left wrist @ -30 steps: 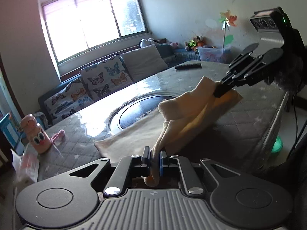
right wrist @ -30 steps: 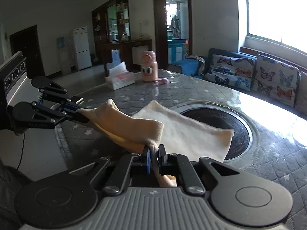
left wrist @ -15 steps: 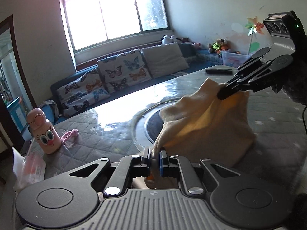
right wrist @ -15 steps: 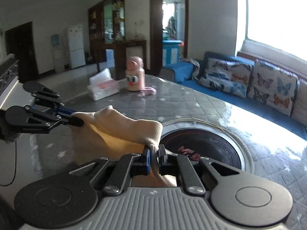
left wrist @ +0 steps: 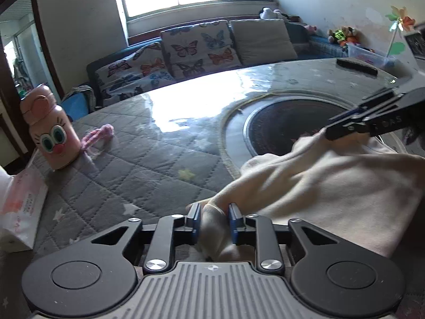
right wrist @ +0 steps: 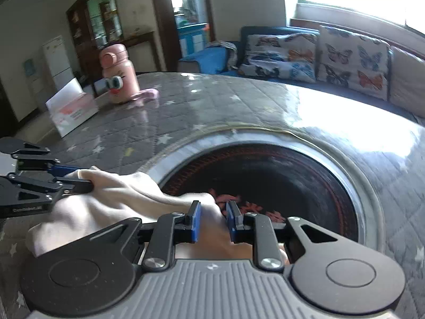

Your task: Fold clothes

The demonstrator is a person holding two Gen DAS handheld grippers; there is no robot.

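A cream cloth (left wrist: pixel 332 186) lies folded on the grey quilted table (left wrist: pixel 138 164), its far edge over the rim of the round dark inset (left wrist: pixel 279 125). My left gripper (left wrist: pixel 213 216) is low over the near corner. Its jaws are opening, and the cloth corner sits loose between the blue pads (left wrist: pixel 196 216). In the right wrist view my right gripper (right wrist: pixel 213 219) is opening the same way, with a fold of the cloth (right wrist: pixel 119 194) between its pads. Each gripper shows in the other's view: the right gripper (left wrist: pixel 330 133) at the right, the left gripper (right wrist: pixel 89 179) at the left.
A pink cartoon-face bottle (left wrist: pixel 50 135) with a pink strap stands at the table's far left, beside a tissue pack (left wrist: pixel 21 207). A black remote (left wrist: pixel 356 65) lies at the far right edge. A sofa with butterfly cushions (left wrist: pixel 199 50) runs behind the table.
Both grippers moved forward and down, carrying the held cloth edge across and laying it onto the table. Their jaws, shut on the cloth before, have parted.
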